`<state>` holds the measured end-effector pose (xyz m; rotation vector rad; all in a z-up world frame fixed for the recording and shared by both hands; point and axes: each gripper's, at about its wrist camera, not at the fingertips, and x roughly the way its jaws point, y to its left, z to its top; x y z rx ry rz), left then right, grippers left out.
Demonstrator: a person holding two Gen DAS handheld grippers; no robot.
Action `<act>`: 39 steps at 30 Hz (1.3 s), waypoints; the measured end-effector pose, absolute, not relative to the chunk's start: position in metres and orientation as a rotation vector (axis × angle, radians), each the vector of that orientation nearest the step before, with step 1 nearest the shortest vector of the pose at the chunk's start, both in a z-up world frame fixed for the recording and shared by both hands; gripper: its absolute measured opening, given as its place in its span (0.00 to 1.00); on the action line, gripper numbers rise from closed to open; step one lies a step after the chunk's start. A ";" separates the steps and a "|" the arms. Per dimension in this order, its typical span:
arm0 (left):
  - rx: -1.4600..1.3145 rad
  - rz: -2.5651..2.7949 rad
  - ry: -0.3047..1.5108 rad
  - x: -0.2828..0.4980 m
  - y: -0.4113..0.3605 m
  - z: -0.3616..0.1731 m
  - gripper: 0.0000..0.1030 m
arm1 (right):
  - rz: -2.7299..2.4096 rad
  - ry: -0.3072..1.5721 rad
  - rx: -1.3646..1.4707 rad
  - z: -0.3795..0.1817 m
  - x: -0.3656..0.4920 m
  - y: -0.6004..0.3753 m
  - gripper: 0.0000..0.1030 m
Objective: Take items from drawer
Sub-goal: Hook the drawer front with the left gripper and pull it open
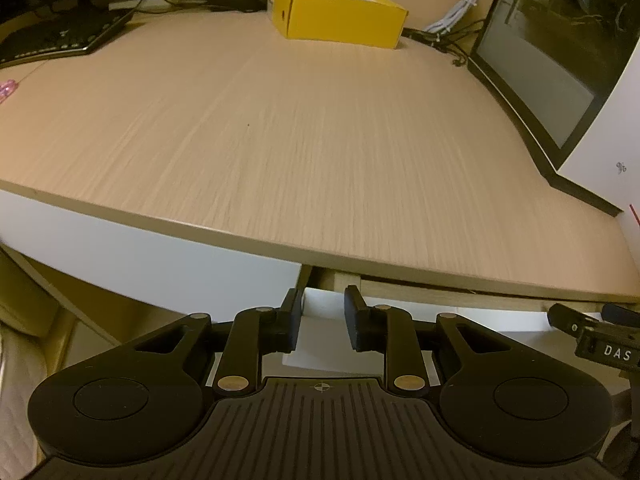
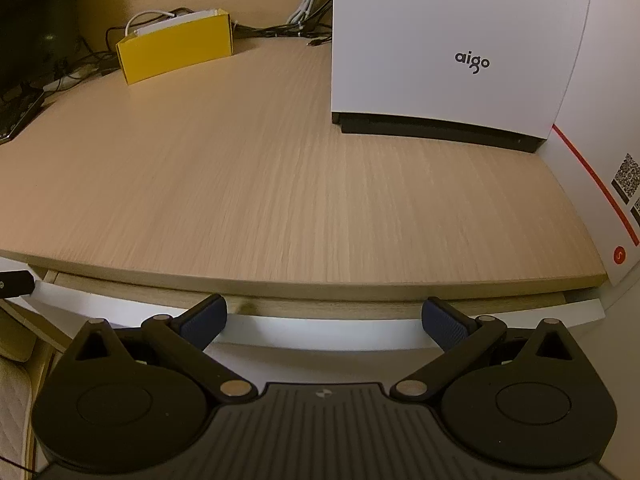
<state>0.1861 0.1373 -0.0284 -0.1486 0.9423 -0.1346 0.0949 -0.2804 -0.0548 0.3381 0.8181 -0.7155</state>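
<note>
- Right wrist view: drawer [image 2: 320, 330] sits under the desk's [image 2: 280, 184] front edge, barely ajar; right gripper [image 2: 324, 320] spread wide before it.
- Left gripper [image 1: 322, 320] narrow, empty, at the drawer's left end.
- Pull the front straight out, evenly; contents hidden.

I see a pale beige table [image 1: 280, 128] with fine straight wood grain. Under its edge, the drawer [image 2: 320, 334] front is plain white. A bright yellow box [image 1: 340, 20] with a white inside sits far back. My left gripper [image 1: 322, 320] is matte black with brass-coloured pins; my right gripper [image 2: 324, 318] has dark blue dotted pads [image 2: 204, 318]. A white case [image 2: 452, 48] shows black "aigo" lettering.
</note>
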 end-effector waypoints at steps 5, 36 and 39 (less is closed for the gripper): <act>-0.127 -0.112 0.933 0.183 0.136 -0.024 0.23 | -0.692 0.830 0.333 -0.053 0.090 -0.277 1.00; 0.119 -0.375 0.944 0.165 0.032 -0.034 0.22 | -0.671 0.815 0.363 -0.054 0.065 -0.276 1.00; 0.092 -0.379 0.955 0.157 0.037 -0.032 0.22 | -0.675 0.818 0.366 -0.054 0.062 -0.272 1.00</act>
